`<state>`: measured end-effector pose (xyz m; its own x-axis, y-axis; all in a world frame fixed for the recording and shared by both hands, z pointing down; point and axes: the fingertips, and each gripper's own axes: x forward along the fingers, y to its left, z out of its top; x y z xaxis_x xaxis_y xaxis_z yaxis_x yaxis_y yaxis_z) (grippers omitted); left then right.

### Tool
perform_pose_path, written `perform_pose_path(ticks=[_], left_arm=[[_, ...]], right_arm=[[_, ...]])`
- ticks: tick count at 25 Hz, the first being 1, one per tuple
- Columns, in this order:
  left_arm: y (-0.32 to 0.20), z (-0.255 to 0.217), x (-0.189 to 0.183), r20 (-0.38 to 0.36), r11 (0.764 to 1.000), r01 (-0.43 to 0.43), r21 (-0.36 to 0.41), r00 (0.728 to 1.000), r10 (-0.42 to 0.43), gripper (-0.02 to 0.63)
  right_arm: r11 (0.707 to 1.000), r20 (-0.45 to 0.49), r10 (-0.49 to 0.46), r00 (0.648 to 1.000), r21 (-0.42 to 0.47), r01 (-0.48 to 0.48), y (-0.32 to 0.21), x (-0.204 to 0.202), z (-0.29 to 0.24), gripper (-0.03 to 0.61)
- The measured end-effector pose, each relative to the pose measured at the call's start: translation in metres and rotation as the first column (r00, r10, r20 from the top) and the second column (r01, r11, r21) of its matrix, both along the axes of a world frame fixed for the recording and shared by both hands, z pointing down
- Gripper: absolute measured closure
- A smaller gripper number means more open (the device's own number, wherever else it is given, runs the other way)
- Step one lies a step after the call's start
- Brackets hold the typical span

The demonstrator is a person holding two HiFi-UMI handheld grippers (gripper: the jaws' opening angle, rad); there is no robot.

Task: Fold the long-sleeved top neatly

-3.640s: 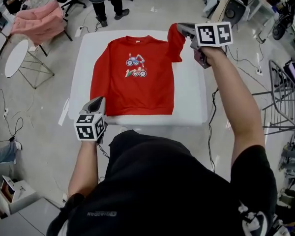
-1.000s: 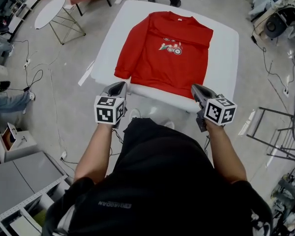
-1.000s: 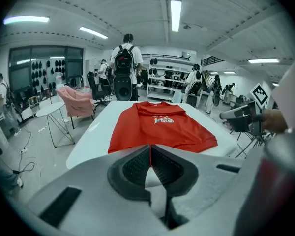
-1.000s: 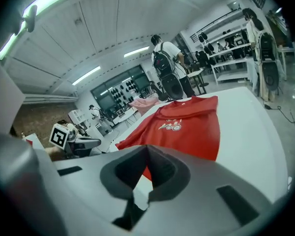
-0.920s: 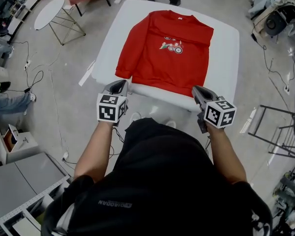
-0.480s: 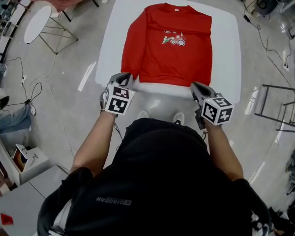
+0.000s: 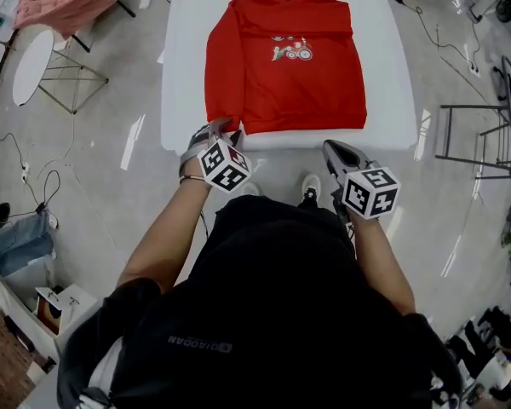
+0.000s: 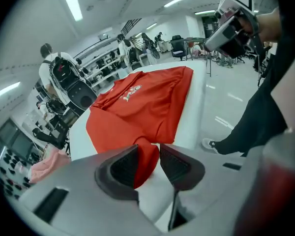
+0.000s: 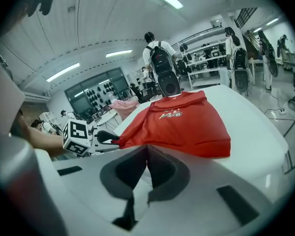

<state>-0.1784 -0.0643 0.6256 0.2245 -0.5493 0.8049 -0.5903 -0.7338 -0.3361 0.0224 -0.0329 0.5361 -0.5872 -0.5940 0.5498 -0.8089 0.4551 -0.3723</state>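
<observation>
Top [image 7: 285,58] lies lengthwise, collar away; left tool [image 7: 215,129] opening astride its corner, right tool [image 7: 330,146] closed.

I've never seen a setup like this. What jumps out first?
A bright red long-sleeved top lies flat on a white table. At its near left corner the left hand-held gripper is opening its jaws with red fabric between them, while the right hand-held gripper, shut and empty, hovers by the table's near edge.
</observation>
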Motion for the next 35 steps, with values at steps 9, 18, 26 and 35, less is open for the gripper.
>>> perform_pose_path(ticks=[9, 18, 26, 35], left_arm=[[-0.007, 0.011, -0.008, -0.051, 0.999, 0.037, 0.023, 0.998, -0.036, 0.562], [-0.021, -0.053, -0.07, -0.418, 0.968, 0.244, -0.052, 0.875, -0.243, 0.586], [-0.064, -0.112, -0.186, -0.647, 0.859, 0.49, -0.145, 0.61, -0.457, 0.592], [-0.135, -0.155, -0.291, -0.664, 0.794, 0.604, -0.075, 0.564, -0.491, 0.592]], right_arm=[[0.991, -0.028, 0.135, 0.99, -0.013, -0.135, 0.034, 0.009, 0.002, 0.574], [0.993, -0.038, 0.119, 0.992, 0.002, -0.119, 0.029, -0.013, -0.002, 0.574], [0.995, -0.033, 0.09, 0.995, 0.047, -0.089, 0.01, -0.032, -0.019, 0.574], [0.994, -0.051, 0.082, 0.995, 0.072, -0.078, -0.004, -0.035, -0.027, 0.574]])
